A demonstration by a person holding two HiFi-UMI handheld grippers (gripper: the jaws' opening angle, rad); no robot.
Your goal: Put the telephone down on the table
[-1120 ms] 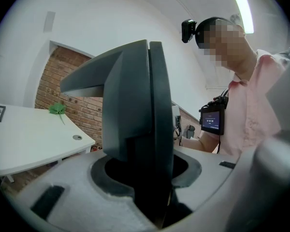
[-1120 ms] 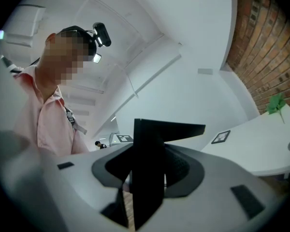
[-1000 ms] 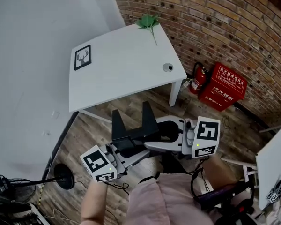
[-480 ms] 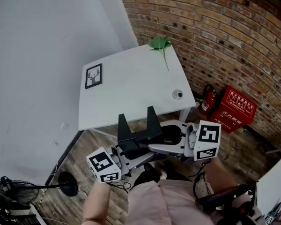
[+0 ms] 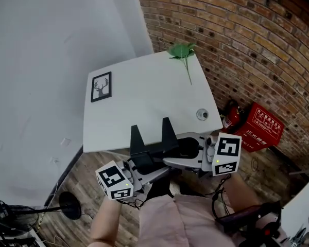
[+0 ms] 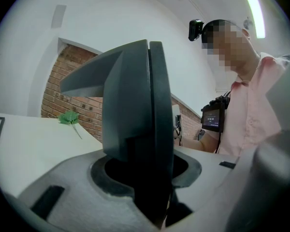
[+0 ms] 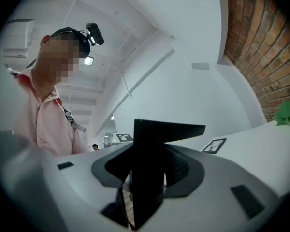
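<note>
Left gripper (image 6: 152, 175): clamped on a white-and-grey plastic telephone (image 5: 188, 159) that has a dark oval recess. In the left gripper view a black fin-shaped upright (image 6: 135, 105) fills the middle and is seated in that recess. No gap shows at the grip.

Right gripper (image 7: 141, 190): clamped on the same telephone from the opposite end. A second black fin-shaped upright (image 7: 147, 153) stands at the centre of the right gripper view, with a sliver of floor visible low beside it.

In the head view both uprights stand side by side, joined low by a black bar. Cannot tell whether they are jaw or telephone.

The telephone hangs between the two grippers, with the left marker cube (image 5: 113, 181) and the right marker cube (image 5: 226, 153) outboard of it. It sits just in front of the person's pink shirt (image 5: 190, 220).

It is off the table, over the brown wooden plank floor (image 5: 87, 163), at the near edge of the white rectangular table (image 5: 144, 107). The upright tips overlap that edge in the head view. The telephone itself is apart from the table top.

On the table:
- A black-framed deer picture (image 5: 101, 86) lies flat near the left edge.
- A green leafy sprig (image 5: 182, 52) lies at the far right corner.
- A small round grey object (image 5: 202, 114) sits near the right near corner, too small to identify.

Beyond the table is a red brick wall (image 5: 237, 30), and a red box with white lettering (image 5: 261, 127) stands on the floor against it.
</note>
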